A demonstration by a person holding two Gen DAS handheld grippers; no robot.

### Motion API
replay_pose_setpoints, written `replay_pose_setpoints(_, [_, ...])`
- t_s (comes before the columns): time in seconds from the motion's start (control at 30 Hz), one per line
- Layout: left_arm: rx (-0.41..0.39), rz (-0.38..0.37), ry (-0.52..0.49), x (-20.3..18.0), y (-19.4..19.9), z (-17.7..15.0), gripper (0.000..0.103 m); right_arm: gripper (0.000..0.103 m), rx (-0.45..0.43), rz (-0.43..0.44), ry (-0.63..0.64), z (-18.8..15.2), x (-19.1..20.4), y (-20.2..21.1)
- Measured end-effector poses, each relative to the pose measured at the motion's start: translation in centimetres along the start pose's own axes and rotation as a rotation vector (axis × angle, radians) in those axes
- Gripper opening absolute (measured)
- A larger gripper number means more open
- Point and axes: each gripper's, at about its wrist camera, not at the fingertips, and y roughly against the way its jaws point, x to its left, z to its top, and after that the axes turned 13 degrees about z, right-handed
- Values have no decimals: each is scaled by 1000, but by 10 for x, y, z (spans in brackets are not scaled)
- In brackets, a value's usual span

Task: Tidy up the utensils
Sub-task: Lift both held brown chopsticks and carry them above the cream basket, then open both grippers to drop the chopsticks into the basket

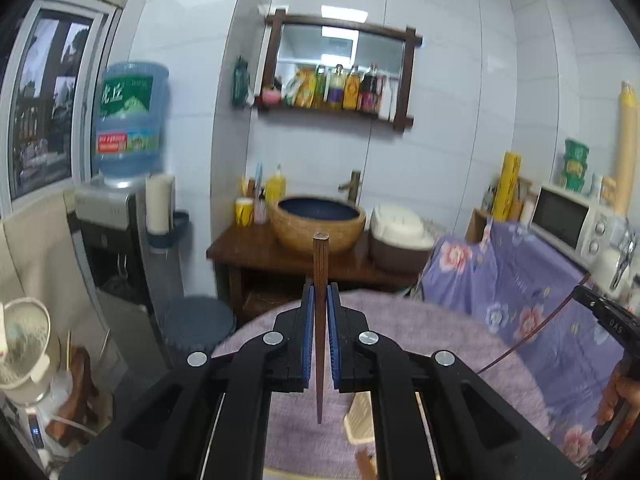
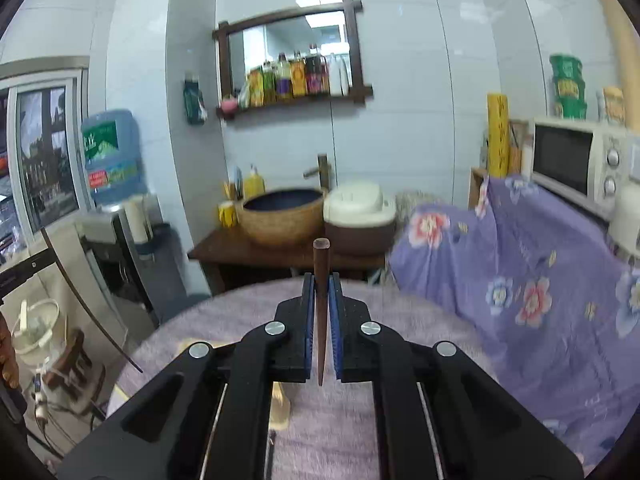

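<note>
My left gripper (image 1: pixel 319 292) is shut on a dark wooden chopstick (image 1: pixel 320 264) that stands upright between its blue pads, thick end up and point down, above the table. My right gripper (image 2: pixel 321 280) is shut on a second dark chopstick (image 2: pixel 321 260), held upright the same way. The left wrist view shows the right gripper (image 1: pixel 600 312) at the right edge, held by a hand (image 1: pixel 624 396), its chopstick (image 1: pixel 532 328) slanting down. The right wrist view shows the left gripper's chopstick (image 2: pixel 88 300) at the left. A beige slotted utensil holder (image 1: pixel 360 416) lies below on the table.
A round table with a lilac towel cover (image 2: pixel 360 312) lies under both grippers. Behind stand a wooden washstand with a basin (image 1: pixel 318 222), a rice cooker (image 2: pixel 358 216), a water dispenser (image 1: pixel 128 120), a floral purple cloth (image 2: pixel 520 272) and a microwave (image 2: pixel 576 158).
</note>
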Motion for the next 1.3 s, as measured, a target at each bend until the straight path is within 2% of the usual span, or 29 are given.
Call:
replay_pose_setpoints(0.13, [-11, -74, 65, -11, 5, 40, 8, 8, -47, 55, 0, 49, 25, -3])
replay_pose_setpoints(0.23, [-36, -94, 74, -27, 5, 48, 8, 8, -56, 79, 24, 58, 43, -8])
replay_pose_setpoints(0.37, [-26, -101, 60, -45, -9, 28, 8, 8, -25, 94, 38, 33, 59, -30])
replay_pose_setpoints(0.53, [32, -89, 57, -58, -43, -16, 8, 8, 24, 92, -8, -9, 54, -64])
replay_pose_setpoints(0.83, [180, -88, 37, -66, -89, -79, 8, 8, 115, 64, -40, -60, 37, -103])
replay_pose_setpoints(1.0, [227, -82, 20, -67, -102, -97, 8, 8, 139, 55, -58, -72, 30, -112])
replay_pose_setpoints(1.17, [235, -85, -1, -68, -104, -103, 8, 8, 150, 55, -62, -79, 27, -116])
replay_pose_setpoints(1.3, [234, -99, 20, -60, -101, -104, 8, 9, 133, 58, -61, -83, 27, -112])
